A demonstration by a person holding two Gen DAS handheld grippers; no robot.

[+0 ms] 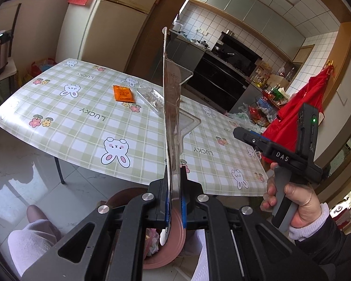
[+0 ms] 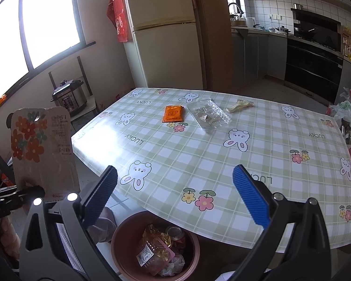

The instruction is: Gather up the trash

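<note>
My left gripper point(image 1: 175, 178) is shut on the bottom edge of a blister-pack card point(image 1: 172, 117), cardboard with a clear plastic shell, held upright above a pinkish-brown bin point(image 1: 177, 234). In the right wrist view the same card point(image 2: 42, 152) shows orange flowers at the far left. My right gripper point(image 2: 175, 171) stands wide open with nothing between its blue pads, over the bin point(image 2: 119, 234), which holds wrappers and a jar. On the checked table point(image 2: 222, 164) lie an orange sachet point(image 2: 173, 113), a clear plastic tray point(image 2: 209, 116) and a pale scrap point(image 2: 239, 106).
A pressure cooker point(image 2: 69, 96) sits on a low stand left of the table, with a fridge point(image 2: 163, 35) behind. Bags and bottles crowd the floor at the right near a red garment point(image 1: 299, 110). A person's leg point(image 1: 32, 234) is beside the bin.
</note>
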